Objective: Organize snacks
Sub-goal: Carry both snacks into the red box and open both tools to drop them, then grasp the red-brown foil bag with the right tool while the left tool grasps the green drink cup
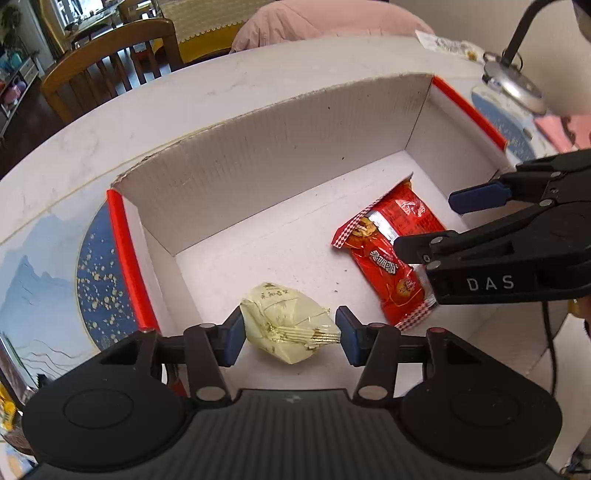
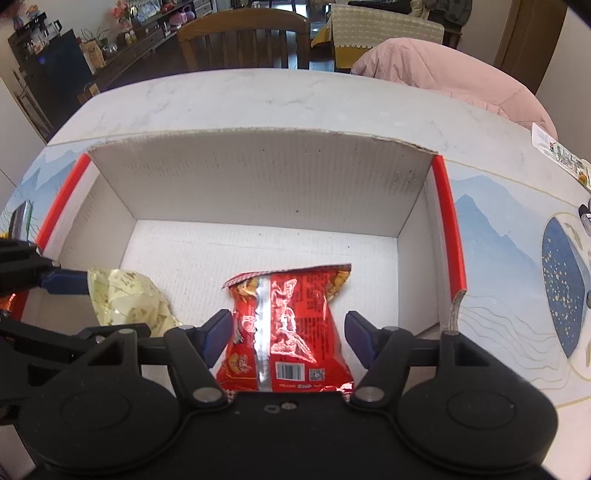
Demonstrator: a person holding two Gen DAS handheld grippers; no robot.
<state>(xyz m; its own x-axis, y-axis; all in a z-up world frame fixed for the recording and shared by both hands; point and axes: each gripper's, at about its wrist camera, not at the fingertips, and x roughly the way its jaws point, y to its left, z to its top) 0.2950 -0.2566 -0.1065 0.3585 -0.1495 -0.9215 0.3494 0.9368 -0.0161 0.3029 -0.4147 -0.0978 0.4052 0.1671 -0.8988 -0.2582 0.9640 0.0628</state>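
An open white cardboard box (image 1: 280, 162) with red edges lies on the table, and its far wall (image 2: 258, 184) stands up. On its floor lies a pale yellow wrapped snack (image 1: 284, 325) (image 2: 125, 299). My left gripper (image 1: 290, 338) straddles it, open, with the pads just at the snack's two ends. One of its blue fingers (image 2: 66, 282) shows in the right wrist view. A red snack packet (image 1: 391, 236) (image 2: 284, 325) lies flat to the right. My right gripper (image 2: 288, 338) (image 1: 424, 221) is open around it, with a gap at the right pad.
The box sits on a mat (image 1: 37, 277) printed with blue mountains, on a white marble table (image 2: 258, 99). A wooden chair (image 1: 110, 62) and a pink padded cover (image 1: 314, 18) stand beyond the table. A lamp base (image 1: 517, 81) and a small wrapper (image 2: 561, 155) lie at the far right.
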